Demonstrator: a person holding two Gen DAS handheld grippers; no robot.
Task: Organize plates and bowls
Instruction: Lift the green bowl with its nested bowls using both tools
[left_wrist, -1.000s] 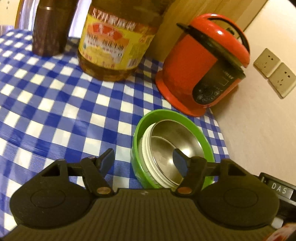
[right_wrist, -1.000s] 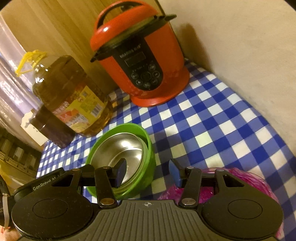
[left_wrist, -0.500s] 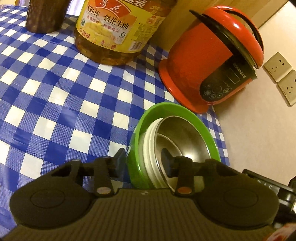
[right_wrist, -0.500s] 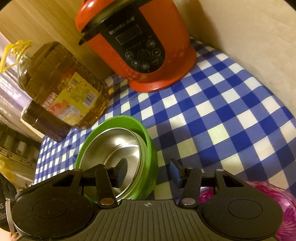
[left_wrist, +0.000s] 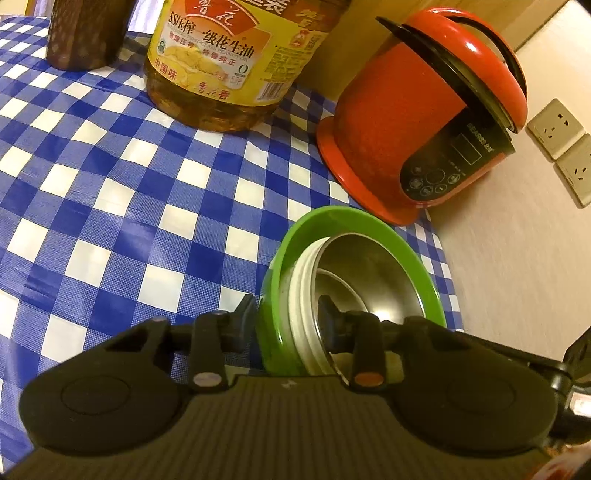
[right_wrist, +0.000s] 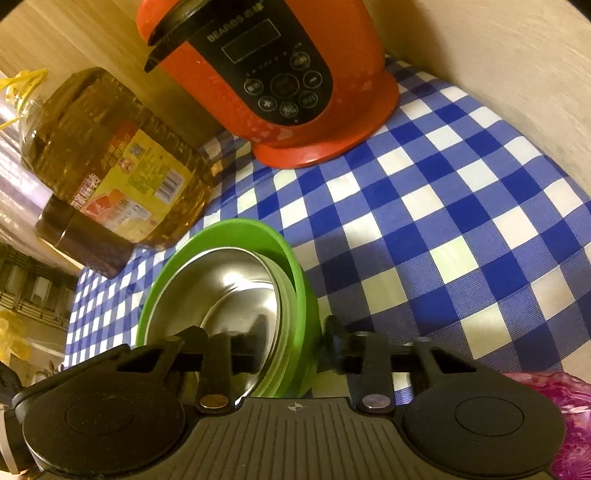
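The green bowl is sitting on the blue and white checked tablecloth, just in front of the red cooker. Nested inside it are a white bowl and, innermost, a steel bowl.

The left gripper is straddling the near wall of this stack: one finger is lying against the outside of the green bowl, the other is reaching down inside the steel bowl. The jaws are drawn in close on the wall, appearing to clamp it.

The right gripper is doing the same from the opposite side of the green bowl. Its left finger is sitting inside the steel bowl, its right finger is standing just outside the green wall, and a sliver of gap is showing there, so I cannot tell whether the grip is firm.

A large oil bottle is standing beside the cooker, with a dark jar next to it. A pink bag is lying near the bowl, on the cloth.
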